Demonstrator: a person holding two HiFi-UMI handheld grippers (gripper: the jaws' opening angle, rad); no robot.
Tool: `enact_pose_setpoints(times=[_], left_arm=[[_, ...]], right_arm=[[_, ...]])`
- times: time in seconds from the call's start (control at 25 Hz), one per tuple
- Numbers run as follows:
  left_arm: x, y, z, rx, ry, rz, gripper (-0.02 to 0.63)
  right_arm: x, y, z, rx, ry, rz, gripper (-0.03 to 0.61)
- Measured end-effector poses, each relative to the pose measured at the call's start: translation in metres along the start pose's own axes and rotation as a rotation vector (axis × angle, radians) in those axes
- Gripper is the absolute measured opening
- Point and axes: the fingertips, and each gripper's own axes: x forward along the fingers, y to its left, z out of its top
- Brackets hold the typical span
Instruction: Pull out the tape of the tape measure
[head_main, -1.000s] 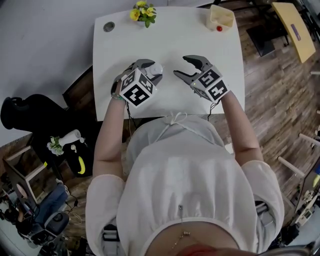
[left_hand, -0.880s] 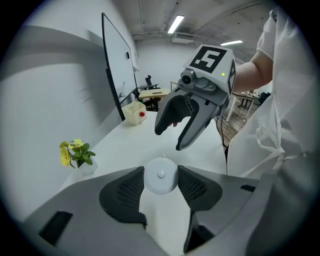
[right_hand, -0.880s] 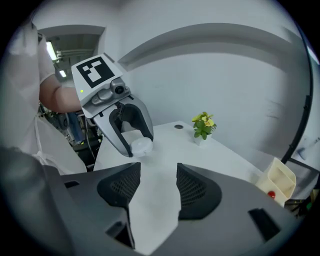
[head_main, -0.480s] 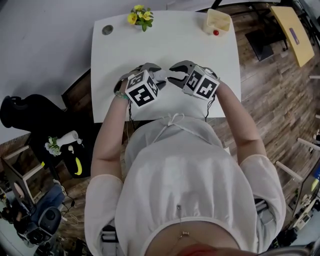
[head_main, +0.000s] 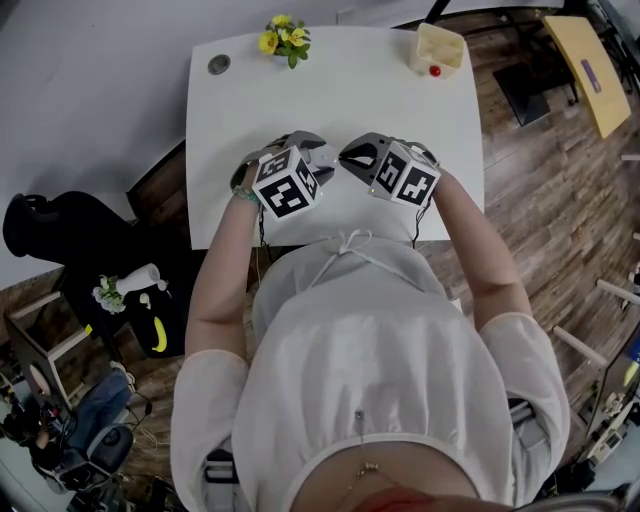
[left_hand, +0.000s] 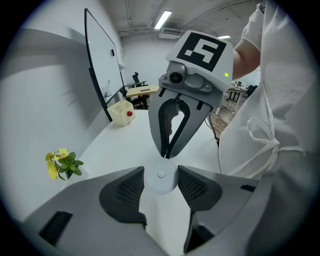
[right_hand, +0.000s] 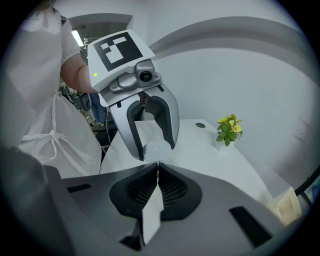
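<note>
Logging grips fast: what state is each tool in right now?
Left tool: closed on the round light-grey tape measure.
Right tool: just closed at its edge; grip on tape unclear.

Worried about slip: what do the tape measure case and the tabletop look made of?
Tape measure case: likely plastic, pale grey, smooth matte, moulded centre stud. Tabletop: uniform white, smooth, even finish; laminate or painted board, cannot tell which.
</note>
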Motion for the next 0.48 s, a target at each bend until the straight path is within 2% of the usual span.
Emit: enact_pose_setpoints(times=[0.2, 0.48], left_arm=[[0.000, 0.007, -0.001, -0.035, -0.016, 0.038, 0.227], [-0.005, 0.019, -0.003, -0.121, -0.074, 0.083, 0.227]], right_arm=[[0.003, -0.008, -0.001, 0.078, 0.017, -0.058, 0.009], [-0.002, -0.019, 0.003, 0.243, -0.021, -0.174, 0.009]])
